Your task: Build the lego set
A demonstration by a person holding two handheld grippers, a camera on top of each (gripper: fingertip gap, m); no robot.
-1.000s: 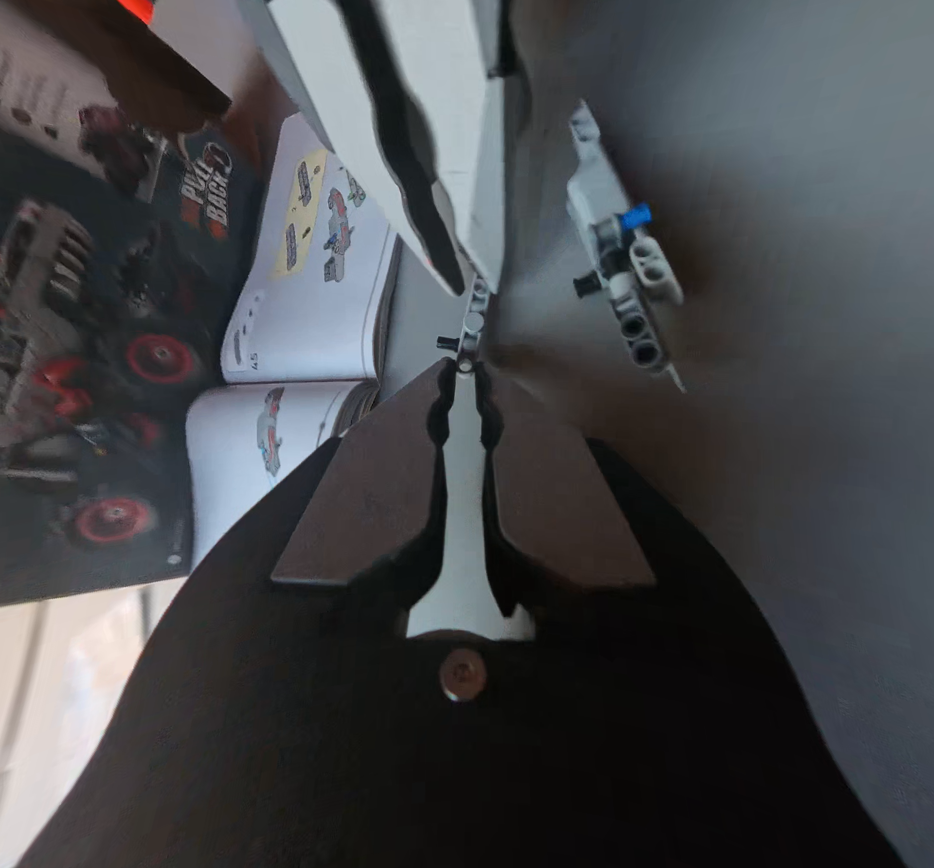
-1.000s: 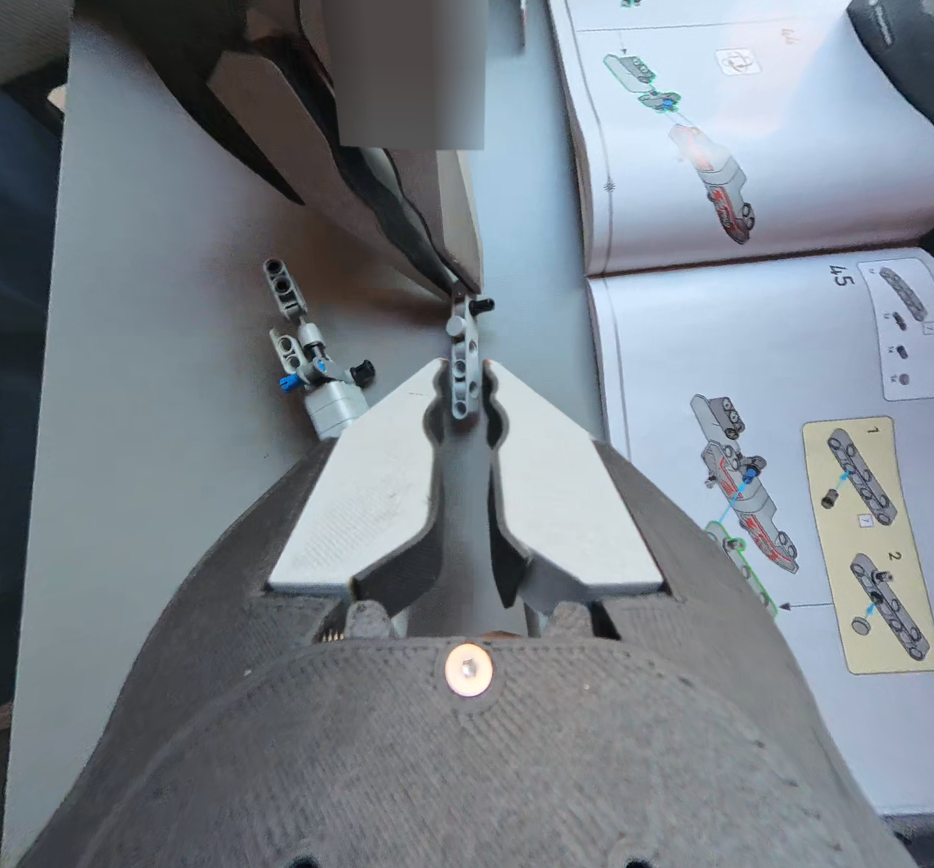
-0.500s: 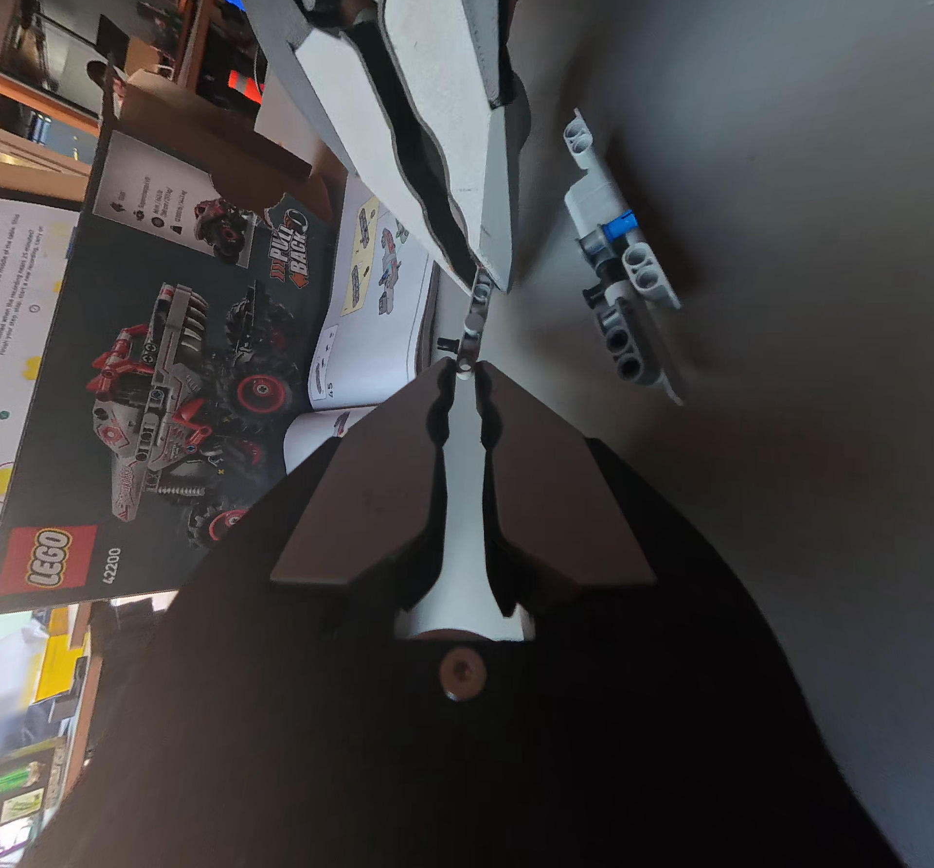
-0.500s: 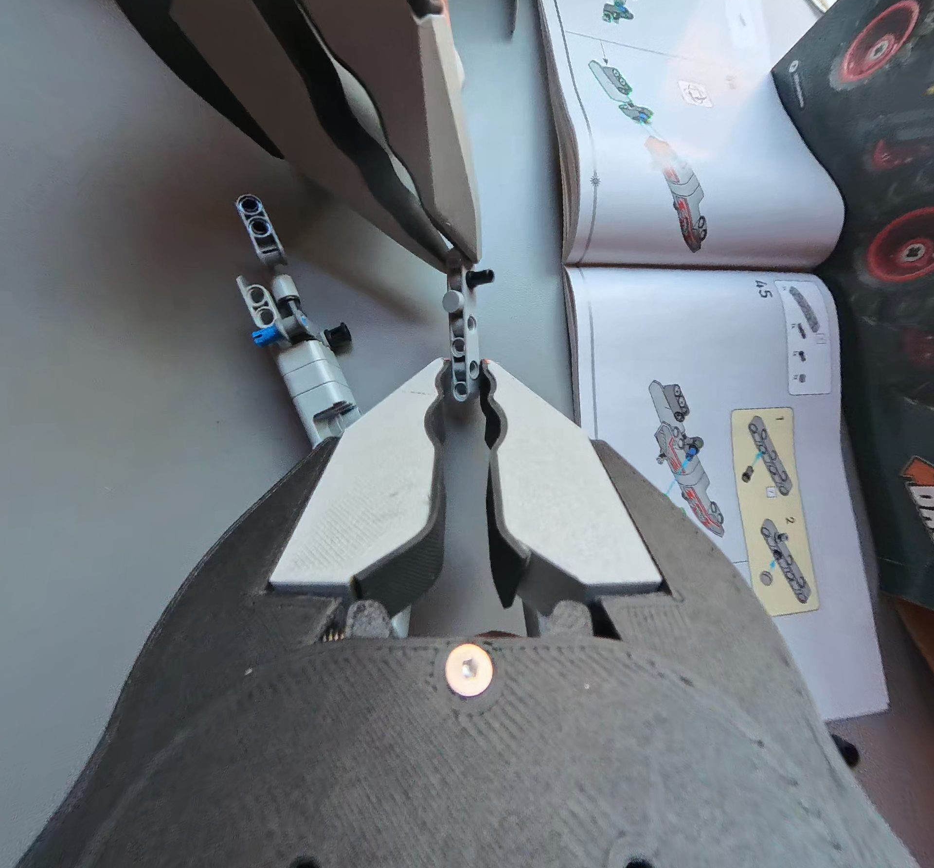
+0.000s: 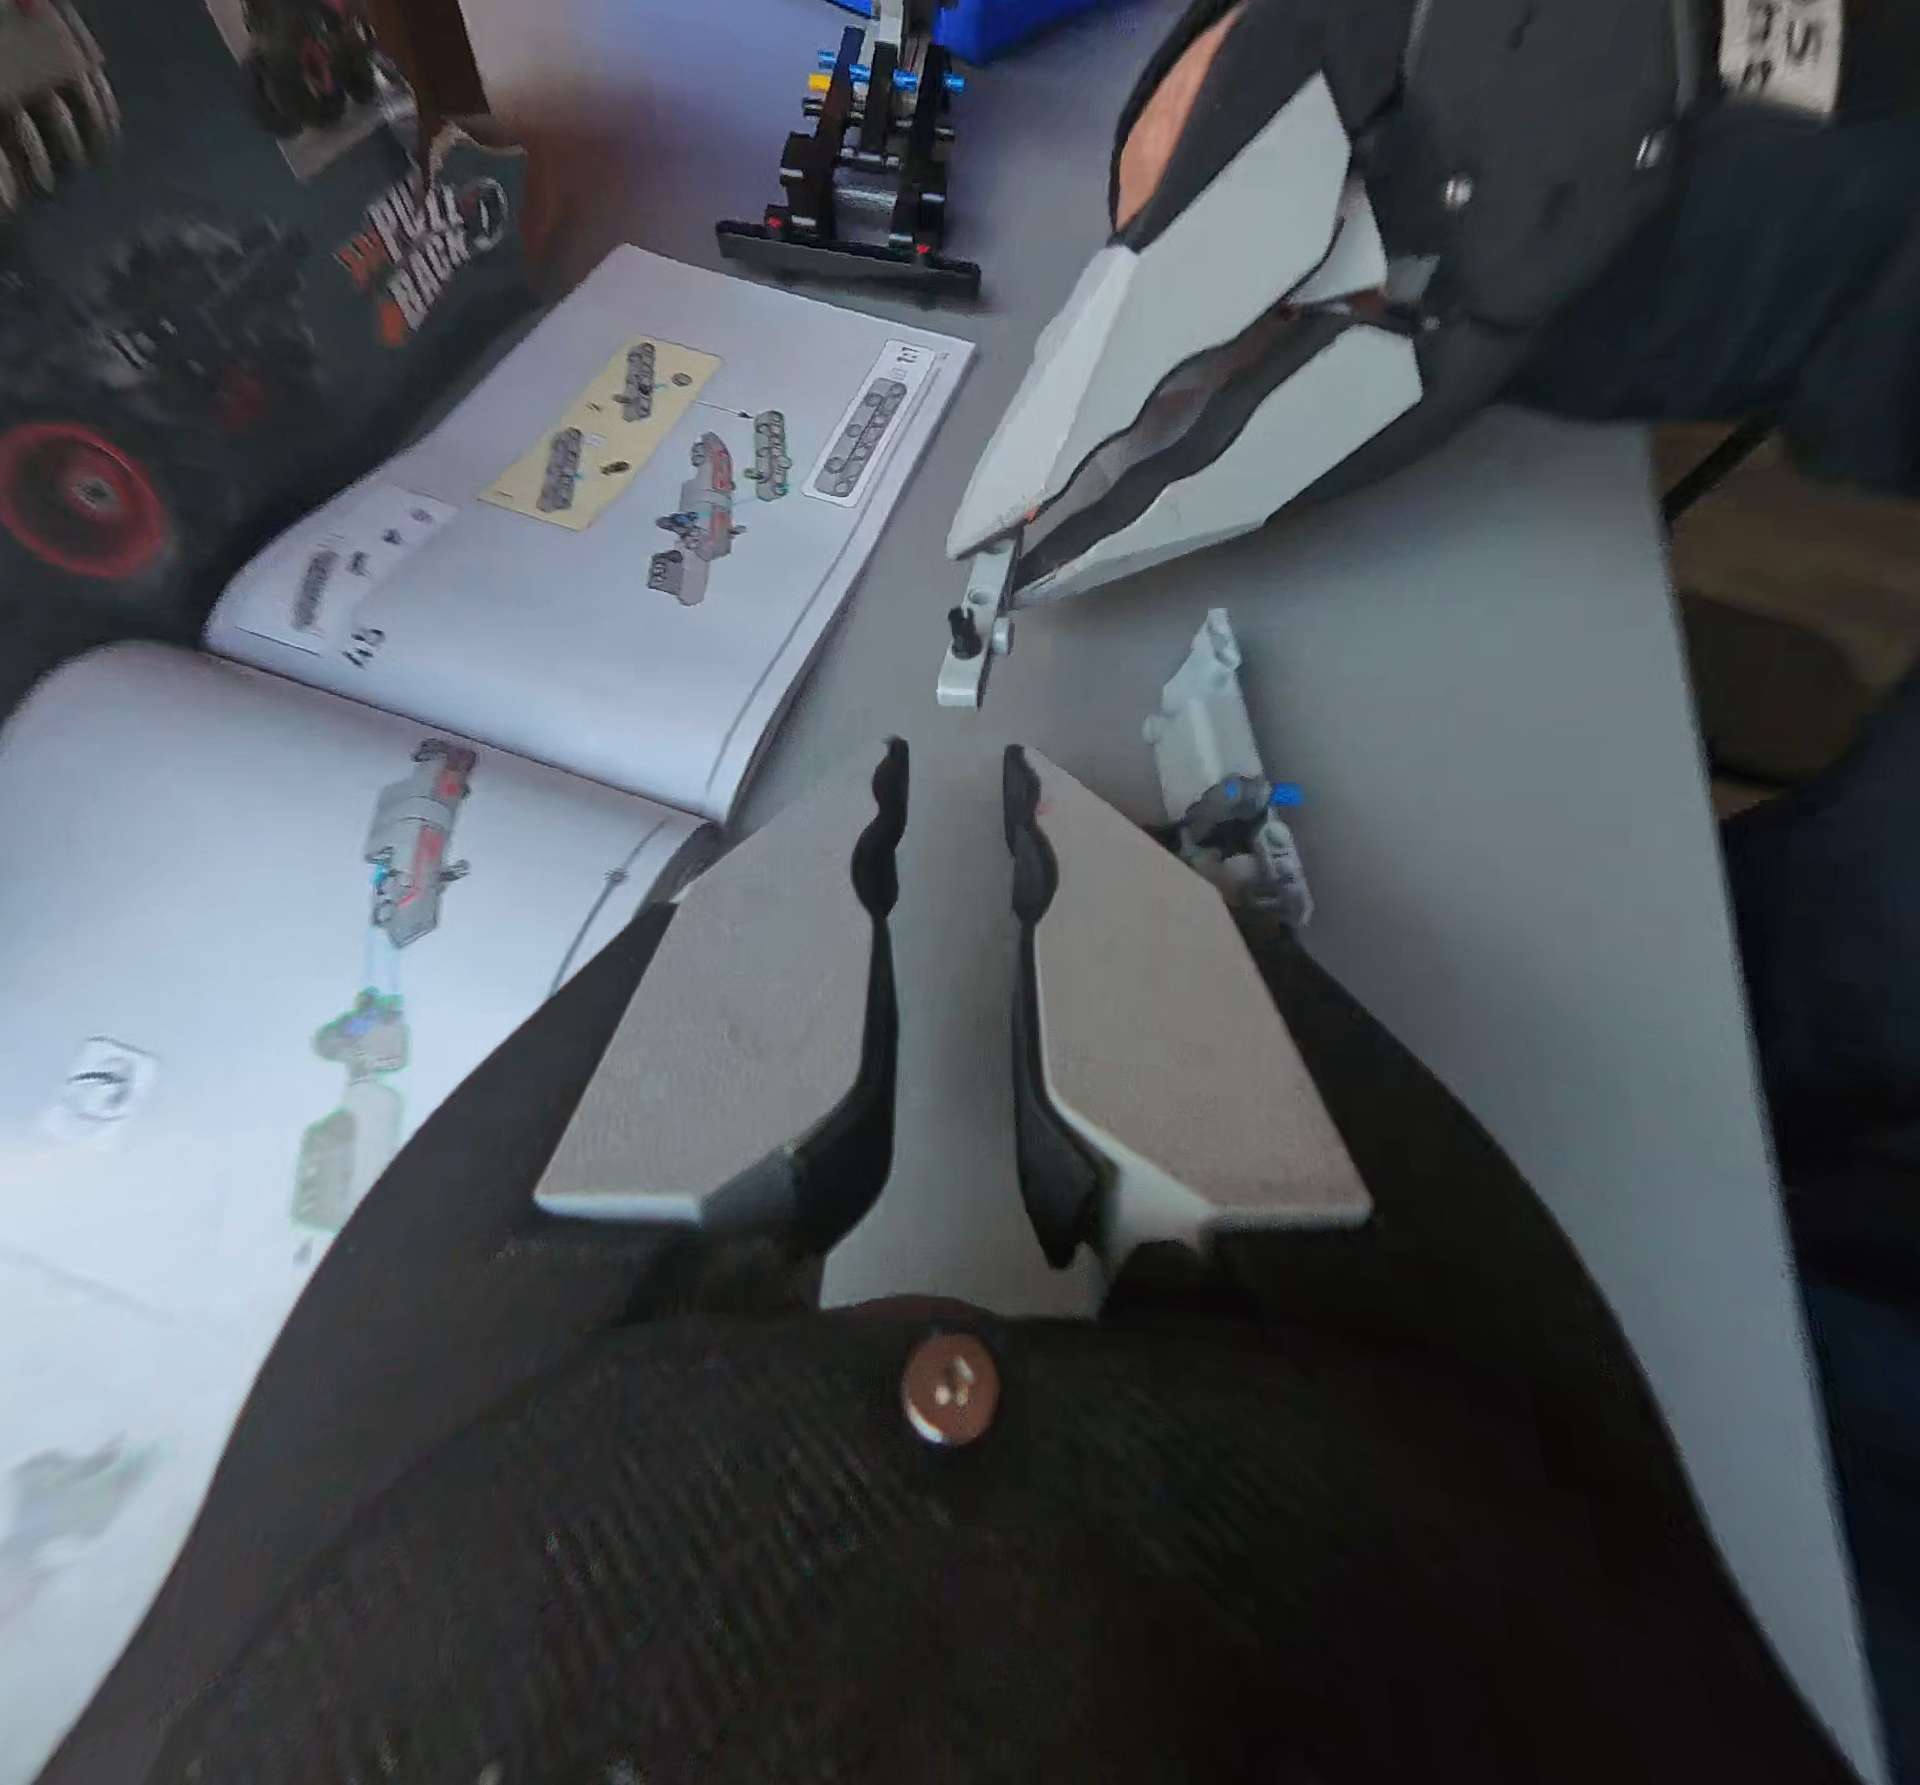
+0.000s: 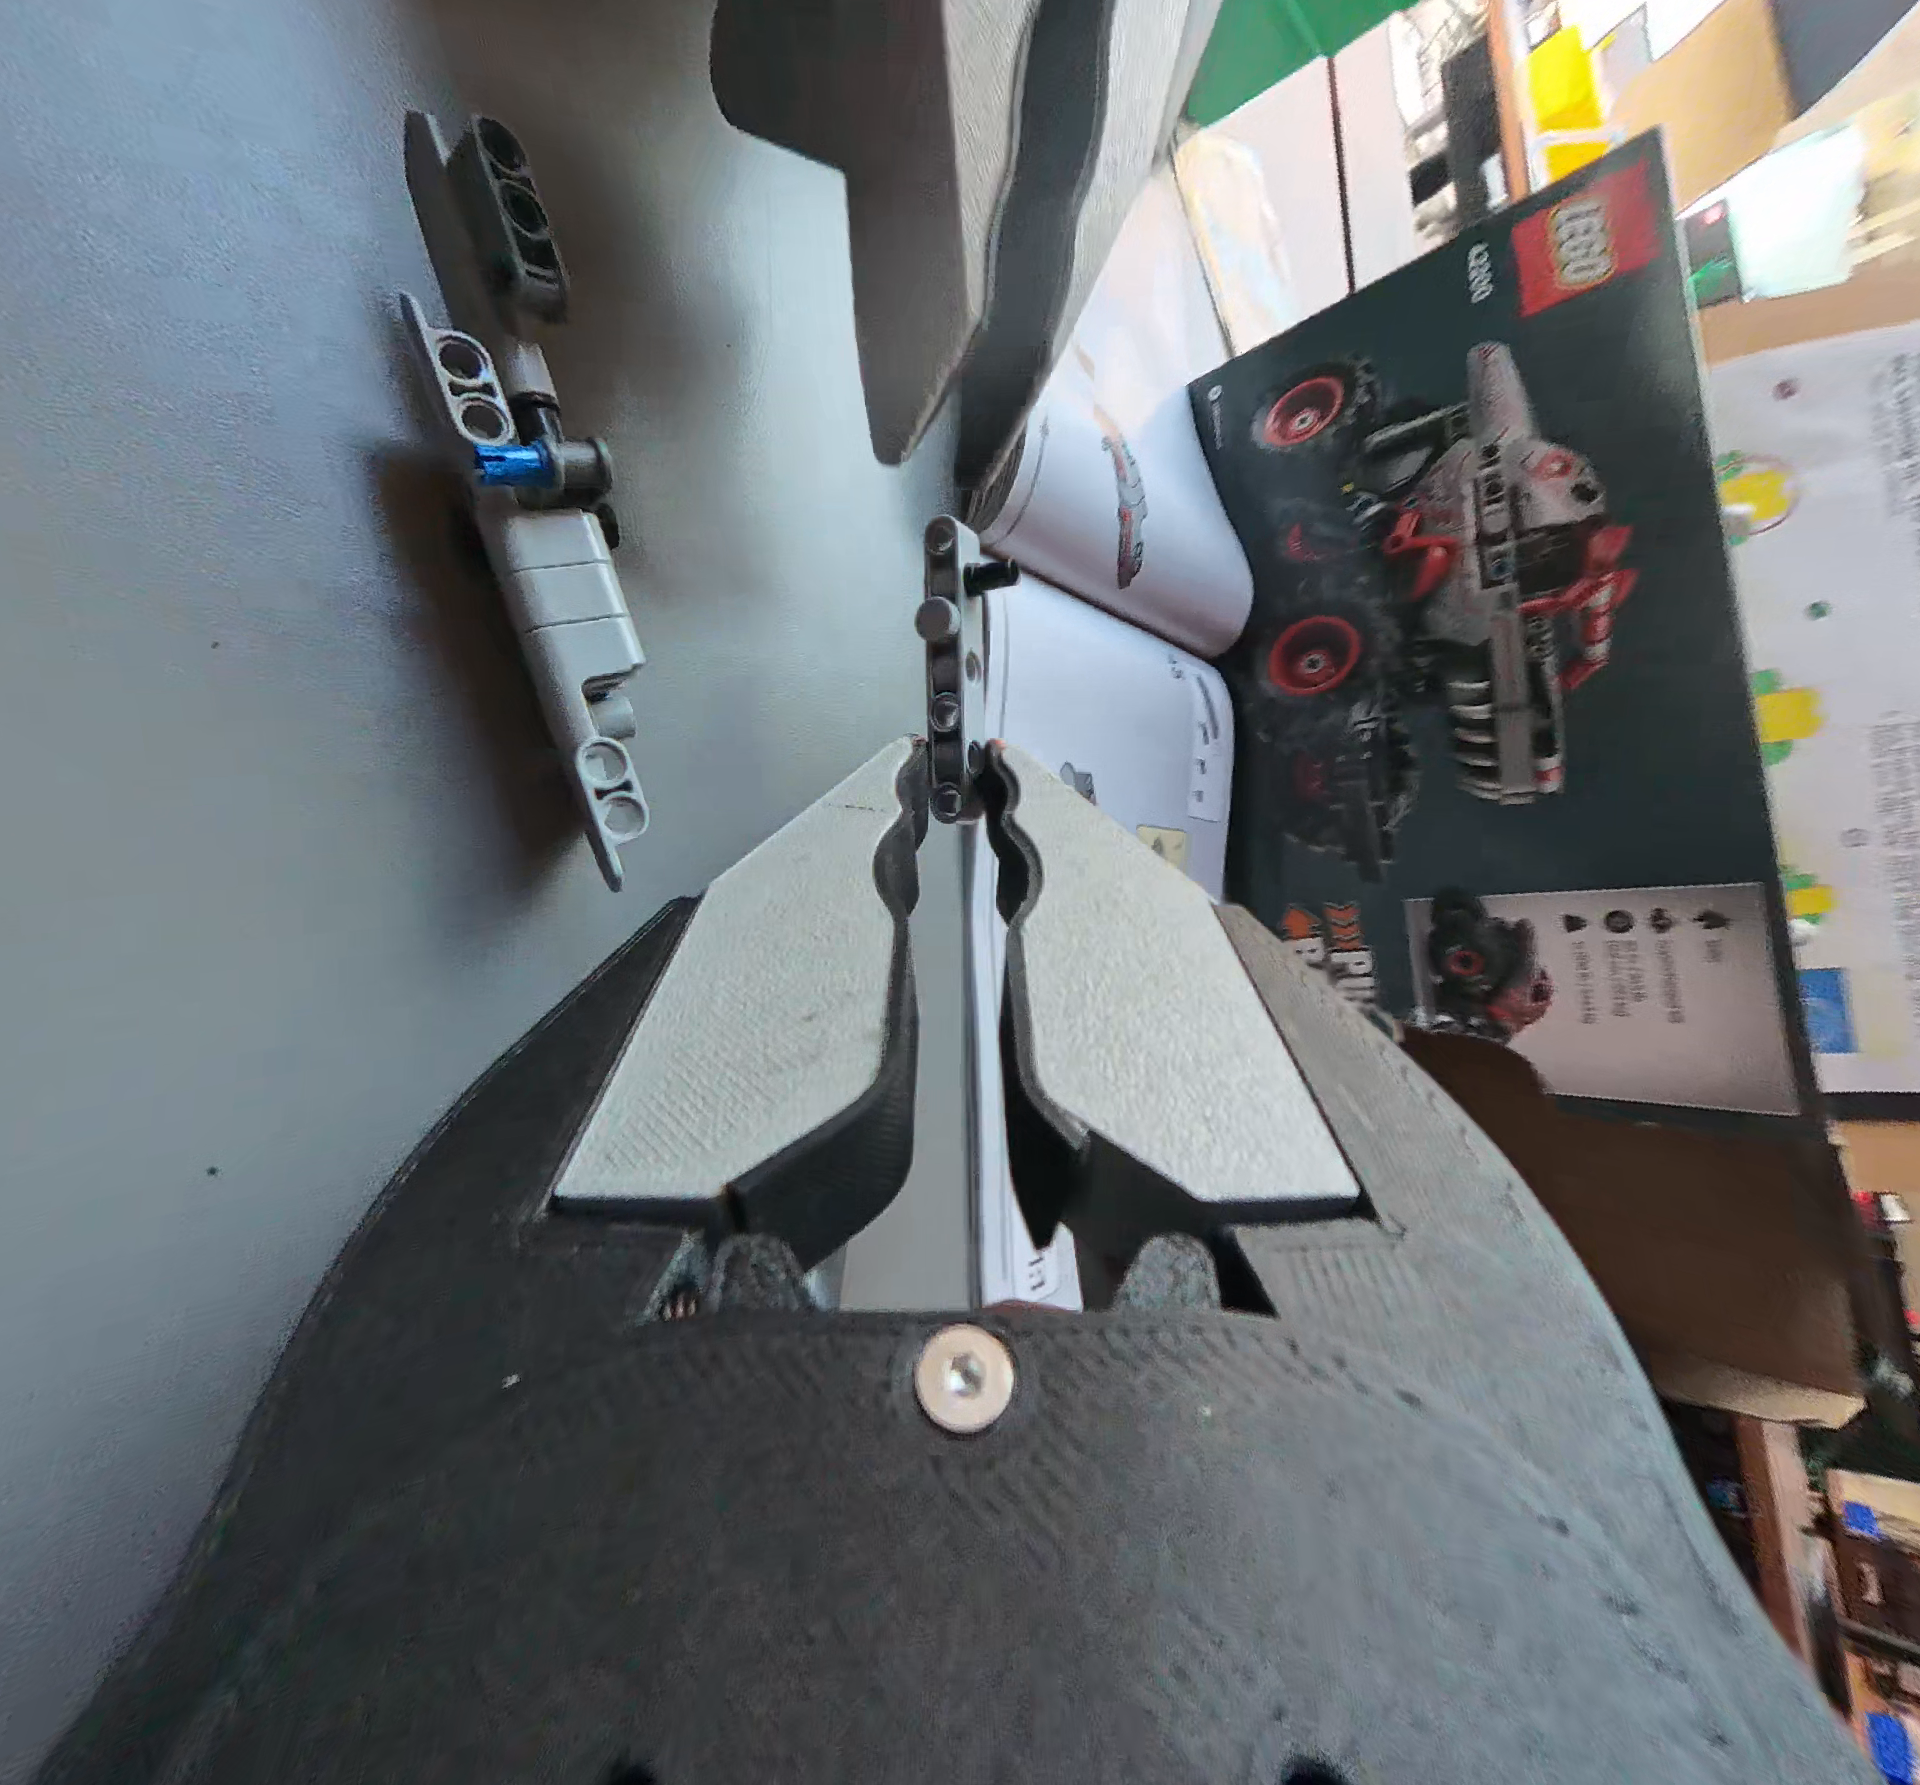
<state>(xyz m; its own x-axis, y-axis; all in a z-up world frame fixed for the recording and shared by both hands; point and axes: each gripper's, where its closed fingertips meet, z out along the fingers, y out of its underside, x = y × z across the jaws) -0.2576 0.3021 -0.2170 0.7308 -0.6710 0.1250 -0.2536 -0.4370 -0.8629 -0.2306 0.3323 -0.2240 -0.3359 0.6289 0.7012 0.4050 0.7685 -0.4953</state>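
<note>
In the right wrist view, the right gripper (image 6: 953, 771) pinches one end of a short grey holed lego beam (image 6: 951, 665) carrying a black pin, at frame centre. A grey lego sub-assembly with a blue pin (image 6: 540, 530) lies on the grey table (image 6: 208, 800) at upper left. In the left wrist view, the left gripper (image 5: 951, 779) sits spread and empty at centre, just below the beam. An open instruction booklet (image 5: 582, 540) lies left of centre.
</note>
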